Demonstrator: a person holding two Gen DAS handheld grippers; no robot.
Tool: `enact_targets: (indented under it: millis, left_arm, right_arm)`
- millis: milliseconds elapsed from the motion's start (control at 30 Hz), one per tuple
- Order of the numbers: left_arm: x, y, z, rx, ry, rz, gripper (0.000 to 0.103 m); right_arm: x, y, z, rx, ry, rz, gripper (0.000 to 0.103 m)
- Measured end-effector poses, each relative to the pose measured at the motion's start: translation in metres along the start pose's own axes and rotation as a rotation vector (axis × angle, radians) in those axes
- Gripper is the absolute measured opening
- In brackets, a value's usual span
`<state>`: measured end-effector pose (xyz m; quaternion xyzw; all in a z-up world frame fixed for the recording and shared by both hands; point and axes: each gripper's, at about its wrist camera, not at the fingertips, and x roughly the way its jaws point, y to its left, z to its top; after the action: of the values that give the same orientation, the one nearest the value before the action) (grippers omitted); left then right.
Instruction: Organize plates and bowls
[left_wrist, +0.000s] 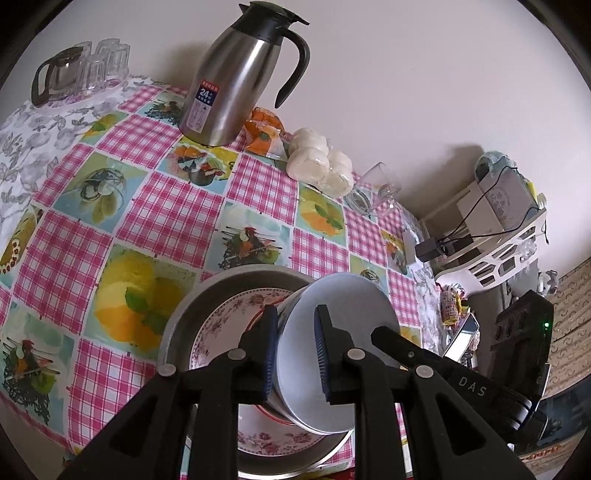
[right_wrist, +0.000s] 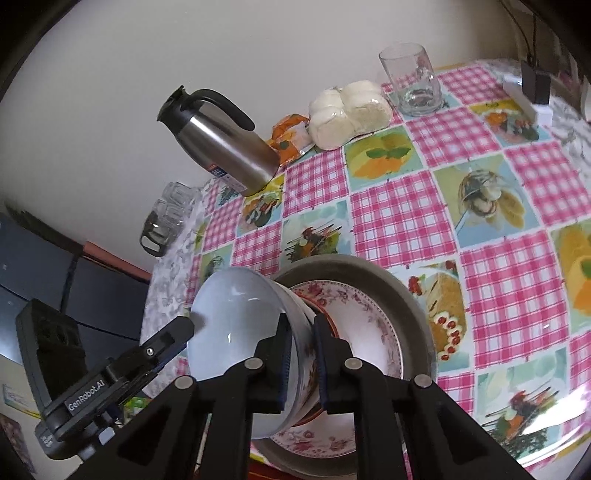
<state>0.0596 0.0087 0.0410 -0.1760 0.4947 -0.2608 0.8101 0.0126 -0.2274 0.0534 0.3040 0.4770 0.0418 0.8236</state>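
A white bowl (left_wrist: 343, 332) with a pale blue-grey inside is held over a stack: a flowered plate (left_wrist: 229, 317) lying in a grey metal pan (left_wrist: 192, 306). My left gripper (left_wrist: 295, 354) is shut on the bowl's rim. My right gripper (right_wrist: 301, 354) is shut on the bowl's wall (right_wrist: 236, 325) from the other side. The flowered plate (right_wrist: 369, 325) and the pan (right_wrist: 406, 295) lie just beyond it. The right gripper's body (left_wrist: 461, 384) shows in the left wrist view, and the left one's (right_wrist: 122, 376) in the right wrist view.
On the checked tablecloth (left_wrist: 159, 206) stand a steel thermos jug (left_wrist: 236, 74), an orange packet (left_wrist: 264, 129), wrapped white buns (left_wrist: 321, 162), a glass mug (right_wrist: 413, 81) and, at the far corner, a glass pot with tumblers (left_wrist: 74, 74). A white shelf (left_wrist: 495, 236) stands beside the table.
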Motion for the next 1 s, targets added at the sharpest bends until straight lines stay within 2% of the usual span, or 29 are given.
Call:
enact_targets:
  millis: [500, 567, 633, 667, 800, 867, 933, 1000]
  left_arm:
    - [0.000, 0.002, 0.001, -0.005, -0.005, 0.017, 0.021]
    - [-0.003, 0.001, 0.002, -0.002, -0.013, 0.018, 0.027]
    - [-0.006, 0.000, 0.002, 0.004, -0.022, 0.031, 0.040]
    - [-0.008, -0.001, 0.003, 0.010, -0.028, 0.038, 0.043]
    - [-0.017, -0.005, 0.004, 0.033, -0.070, 0.071, 0.061]
    - [-0.019, -0.005, 0.005, 0.038, -0.085, 0.113, 0.066]
    - [-0.020, -0.004, 0.006, 0.048, -0.091, 0.169, 0.075]
    - [-0.019, -0.003, 0.007, 0.055, -0.096, 0.212, 0.077]
  right_arm:
    - [-0.003, 0.008, 0.001, -0.064, -0.026, -0.068, 0.016]
    - [-0.005, 0.013, 0.000, -0.094, -0.034, -0.100, 0.016]
    - [-0.009, 0.018, 0.000, -0.116, -0.050, -0.117, 0.016]
    - [-0.012, 0.019, 0.001, -0.129, -0.060, -0.130, 0.017]
    - [-0.022, 0.026, 0.000, -0.177, -0.100, -0.170, 0.038]
    - [-0.024, 0.029, 0.000, -0.194, -0.113, -0.194, 0.045]
    - [-0.025, 0.031, 0.000, -0.213, -0.124, -0.220, 0.054]
    - [-0.025, 0.032, 0.000, -0.227, -0.129, -0.238, 0.059]
